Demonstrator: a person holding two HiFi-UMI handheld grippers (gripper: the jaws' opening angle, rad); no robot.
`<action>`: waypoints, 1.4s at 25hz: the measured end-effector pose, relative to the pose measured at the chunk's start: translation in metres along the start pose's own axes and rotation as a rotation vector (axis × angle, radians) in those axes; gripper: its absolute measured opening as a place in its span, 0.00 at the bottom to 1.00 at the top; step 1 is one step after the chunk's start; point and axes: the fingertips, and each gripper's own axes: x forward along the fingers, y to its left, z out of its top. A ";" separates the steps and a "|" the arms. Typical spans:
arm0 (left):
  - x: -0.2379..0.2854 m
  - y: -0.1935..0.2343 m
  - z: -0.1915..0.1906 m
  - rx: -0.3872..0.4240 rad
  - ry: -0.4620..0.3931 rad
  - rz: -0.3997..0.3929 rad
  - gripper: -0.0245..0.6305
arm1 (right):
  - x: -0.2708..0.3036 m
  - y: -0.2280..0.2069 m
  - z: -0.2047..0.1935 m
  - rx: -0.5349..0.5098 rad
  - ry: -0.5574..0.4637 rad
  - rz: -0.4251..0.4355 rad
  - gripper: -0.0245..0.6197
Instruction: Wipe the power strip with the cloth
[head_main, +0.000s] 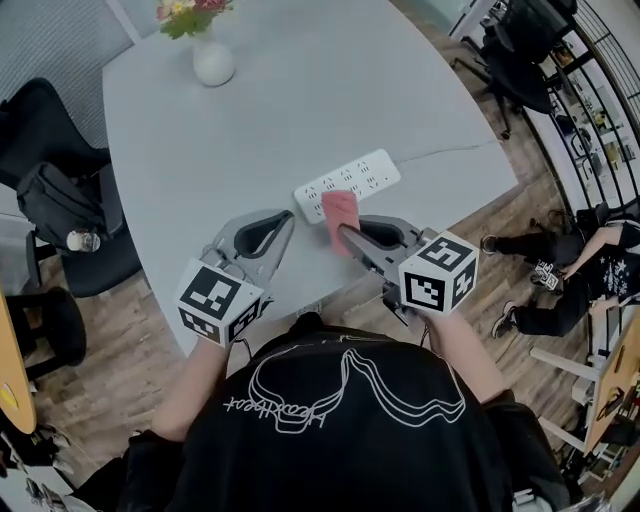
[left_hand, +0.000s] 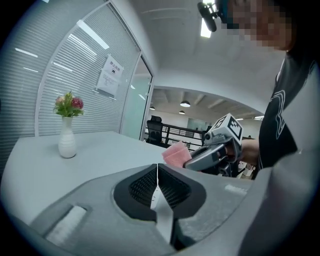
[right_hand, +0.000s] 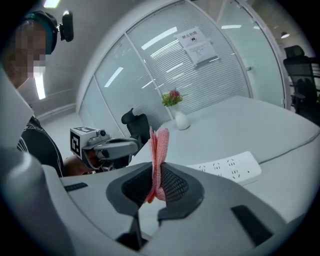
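A white power strip lies on the grey table with its cord running off to the right. My right gripper is shut on a folded pink cloth, which it holds just at the strip's near edge. In the right gripper view the pink cloth stands upright, pinched between the jaws, with the power strip behind it to the right. My left gripper sits to the left of the strip, jaws shut and empty. It sees the pink cloth and the right gripper.
A white vase with flowers stands at the table's far left. A black office chair with a bag and a bottle stands left of the table. The strip's cord runs right. A person sits on the floor at right.
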 end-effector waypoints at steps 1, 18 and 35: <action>0.002 0.002 -0.003 -0.009 0.008 0.002 0.06 | 0.003 -0.004 -0.002 0.009 0.014 0.003 0.11; 0.018 0.045 -0.040 -0.098 0.079 0.087 0.06 | 0.082 -0.045 -0.040 0.017 0.276 0.045 0.11; 0.018 0.085 -0.062 -0.189 0.129 0.189 0.06 | 0.124 -0.075 -0.055 -0.060 0.458 -0.001 0.13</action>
